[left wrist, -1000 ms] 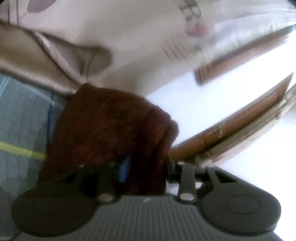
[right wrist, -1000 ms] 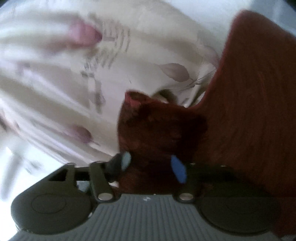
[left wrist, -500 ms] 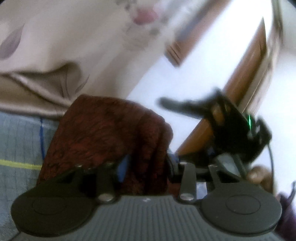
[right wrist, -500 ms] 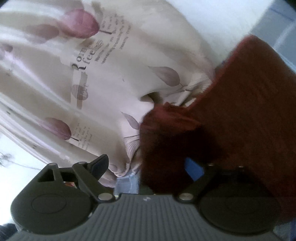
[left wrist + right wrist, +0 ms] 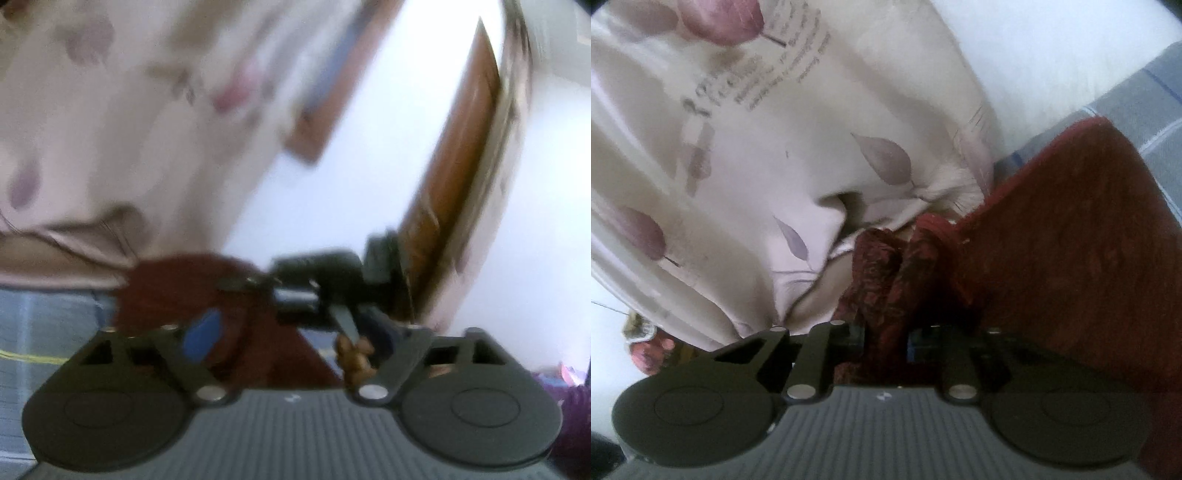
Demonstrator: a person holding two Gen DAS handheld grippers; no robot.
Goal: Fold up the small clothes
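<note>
Maroon knit garment (image 5: 1071, 236) lies on the checked blue sheet (image 5: 1145, 96) beside a floral curtain (image 5: 775, 147). Our right gripper (image 5: 886, 332) pinches a bunched edge; our left gripper (image 5: 284, 332) stands open. We judge it soft and floppy, best taken by corners.

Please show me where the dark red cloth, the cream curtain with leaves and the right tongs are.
dark red cloth (image 5: 1071, 236): right wrist view, its flat spread part.
cream curtain (image 5: 798, 155): right wrist view, printed middle.
right tongs (image 5: 886, 336): right wrist view, between the tips, shut on the cloth.
</note>
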